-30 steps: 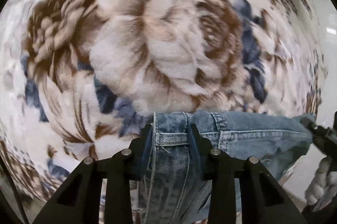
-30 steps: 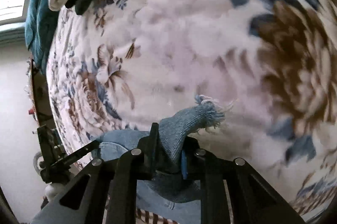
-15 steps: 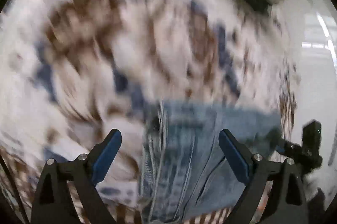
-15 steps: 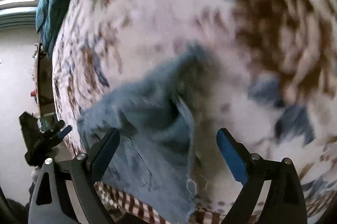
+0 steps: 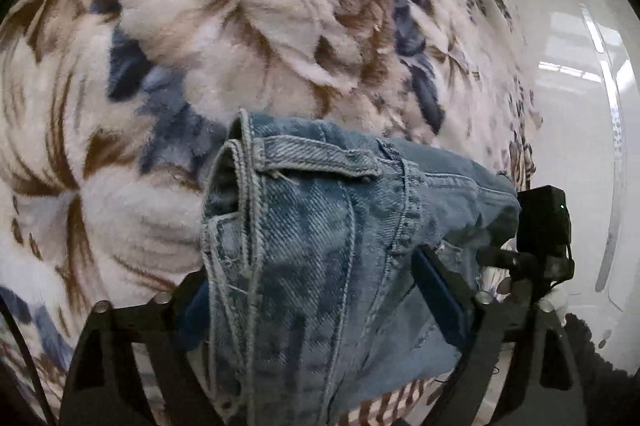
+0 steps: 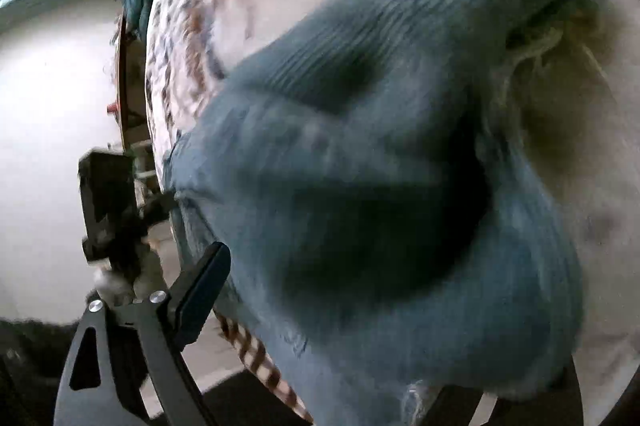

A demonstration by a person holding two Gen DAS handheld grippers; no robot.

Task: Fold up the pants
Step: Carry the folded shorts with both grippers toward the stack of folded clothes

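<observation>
Left gripper [image 5: 320, 302] spread wide, straddling pants [image 5: 340, 226] waistband, nothing grasped; right gripper [image 6: 360, 306] likewise released over frayed hem; long axis spanning both.

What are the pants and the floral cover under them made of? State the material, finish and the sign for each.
Pants: denim, probably cotton, in a faded light-blue wash; the diagonal twill weave, pale topstitched seams and frayed threads at the edge show it.

Floral cover: a soft plush or fleece blanket, matte and fuzzy; its brown, cream and blue print looks brushed, with visible nap. The fibre cannot be told.
</observation>
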